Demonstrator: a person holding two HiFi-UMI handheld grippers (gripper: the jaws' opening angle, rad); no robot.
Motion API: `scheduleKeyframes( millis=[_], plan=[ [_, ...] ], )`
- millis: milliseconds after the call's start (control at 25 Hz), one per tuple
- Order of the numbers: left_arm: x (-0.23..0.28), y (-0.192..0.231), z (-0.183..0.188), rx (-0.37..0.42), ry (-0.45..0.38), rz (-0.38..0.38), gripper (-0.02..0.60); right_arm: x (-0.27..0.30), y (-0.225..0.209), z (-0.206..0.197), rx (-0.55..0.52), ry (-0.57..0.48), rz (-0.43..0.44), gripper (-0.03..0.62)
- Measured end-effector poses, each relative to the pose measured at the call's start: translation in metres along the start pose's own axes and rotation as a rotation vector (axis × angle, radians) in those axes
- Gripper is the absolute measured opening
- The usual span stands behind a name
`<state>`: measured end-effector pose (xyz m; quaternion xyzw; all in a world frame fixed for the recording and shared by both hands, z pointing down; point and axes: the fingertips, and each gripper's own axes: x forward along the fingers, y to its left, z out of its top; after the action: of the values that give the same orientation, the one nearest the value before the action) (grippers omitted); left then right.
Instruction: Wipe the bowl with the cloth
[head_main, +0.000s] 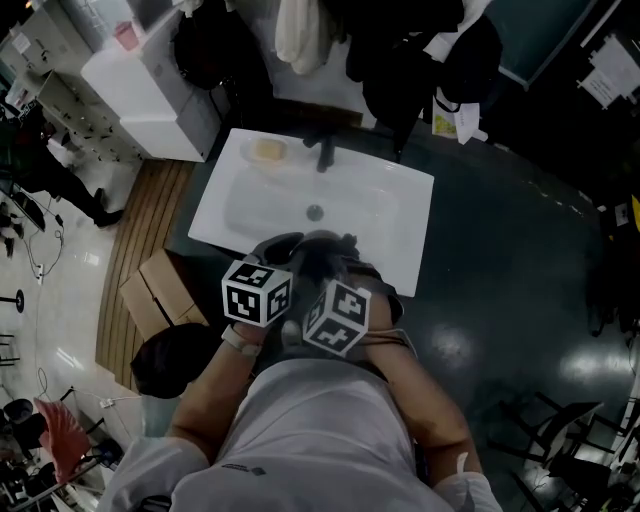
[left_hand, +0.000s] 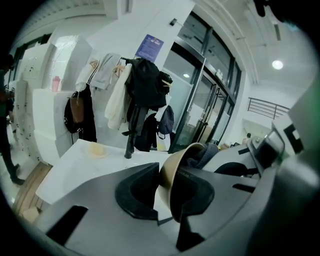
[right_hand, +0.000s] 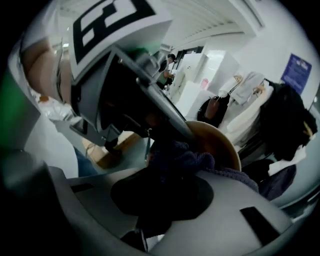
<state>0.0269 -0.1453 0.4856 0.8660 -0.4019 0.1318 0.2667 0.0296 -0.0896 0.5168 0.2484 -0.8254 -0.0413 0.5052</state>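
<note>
I hold a tan bowl (left_hand: 176, 167) tipped on its side over the front of the white sink (head_main: 405, 205). My left gripper (left_hand: 164, 196) is shut on the bowl's rim, one pad inside and one outside. A dark blue-grey cloth (right_hand: 186, 161) is bunched inside the bowl (right_hand: 223, 144), with my right gripper (right_hand: 161, 200) shut on it. In the head view the bowl (head_main: 312, 250) looks dark, between the left gripper (head_main: 283, 258) and right gripper (head_main: 336, 268); both marker cubes sit just in front of my body. The cloth (left_hand: 206, 152) shows past the bowl's rim.
A black faucet (head_main: 324, 152) and a soap dish (head_main: 266, 150) stand at the back of the sink. Coats and bags (left_hand: 142, 87) hang on the wall behind it. A white cabinet (head_main: 150, 80) stands at the left, with a cardboard box (head_main: 162, 290) and a black bag (head_main: 175, 360) on the floor.
</note>
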Motion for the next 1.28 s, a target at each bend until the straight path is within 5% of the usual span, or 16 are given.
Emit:
scheduleKeyframes(
  millis=[320, 440, 880, 1280],
  plan=[
    [0.0, 0.006, -0.003, -0.024, -0.008, -0.003, 0.044, -0.013, 0.024, 0.015, 0.37, -0.203, 0.31, 0.081],
    [-0.001, 0.008, 0.0, -0.026, -0.016, -0.002, 0.043, -0.018, 0.022, 0.018, 0.46, -0.267, 0.367, 0.081],
    [0.0, 0.002, 0.003, 0.038, -0.008, -0.013, 0.035, -0.019, -0.027, 0.008, 0.721, -0.384, 0.024, 0.081],
    [-0.001, 0.005, 0.005, 0.004, -0.043, -0.012, 0.035, -0.04, -0.054, 0.012, 0.828, -0.516, -0.149, 0.081]
  ],
)
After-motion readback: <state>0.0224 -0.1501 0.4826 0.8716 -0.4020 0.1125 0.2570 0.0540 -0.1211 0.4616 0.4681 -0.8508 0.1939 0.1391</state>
